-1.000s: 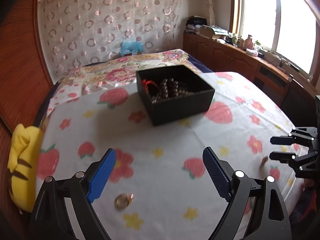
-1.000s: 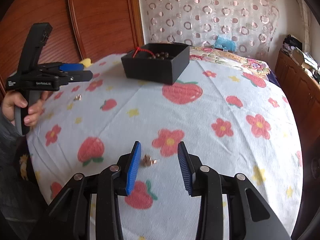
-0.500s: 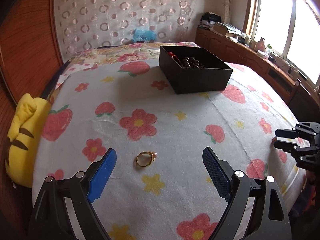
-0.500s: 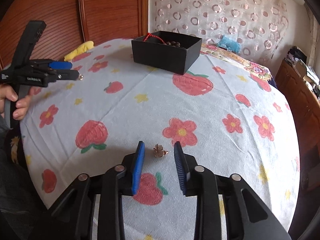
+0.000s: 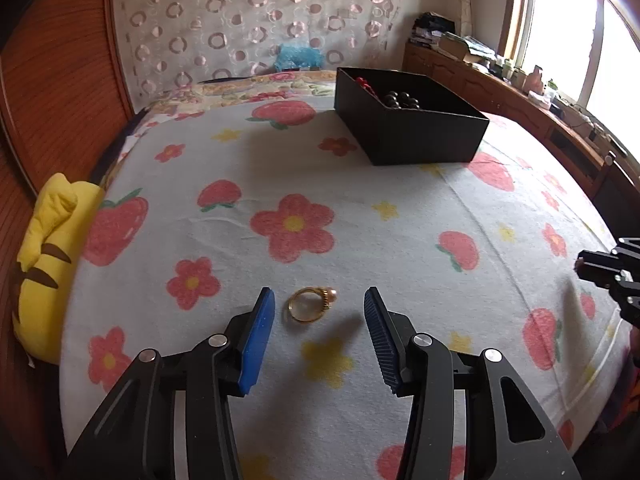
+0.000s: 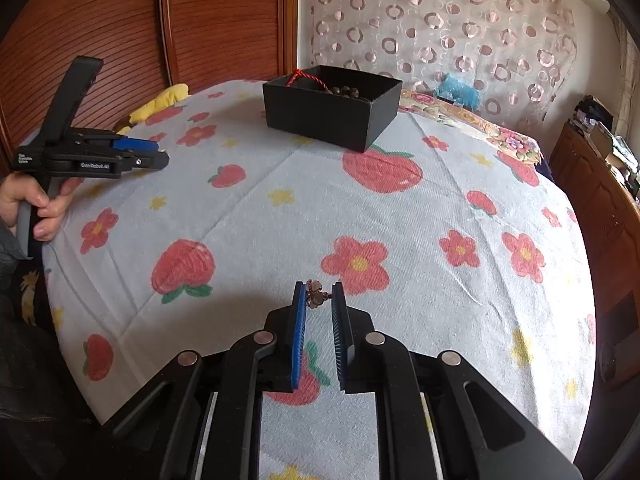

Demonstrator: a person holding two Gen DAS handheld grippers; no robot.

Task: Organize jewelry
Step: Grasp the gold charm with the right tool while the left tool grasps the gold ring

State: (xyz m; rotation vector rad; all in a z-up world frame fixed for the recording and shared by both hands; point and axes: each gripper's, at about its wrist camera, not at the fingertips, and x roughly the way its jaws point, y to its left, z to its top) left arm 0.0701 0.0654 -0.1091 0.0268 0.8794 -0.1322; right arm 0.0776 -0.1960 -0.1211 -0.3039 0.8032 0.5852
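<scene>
A gold ring with a pale bead (image 5: 311, 303) lies on the flowered cloth between the blue pads of my left gripper (image 5: 318, 304), which is open around it without touching. My right gripper (image 6: 318, 294) has its pads closed on a small gold earring (image 6: 316, 294) at the tips. A black open box (image 5: 408, 120) holding dark beads and a red cord stands at the far side; it also shows in the right wrist view (image 6: 332, 110). The left gripper also shows in the right wrist view (image 6: 154, 156), held in a hand.
A yellow plush toy (image 5: 48, 256) lies at the bed's left edge by the wooden headboard (image 5: 52, 80). A wooden cabinet with clutter (image 5: 520, 92) runs along the right under the window. The cloth (image 6: 360, 208) slopes off at its edges.
My left gripper has come down and narrowed around the ring. My right gripper has closed its pads onto the earring.
</scene>
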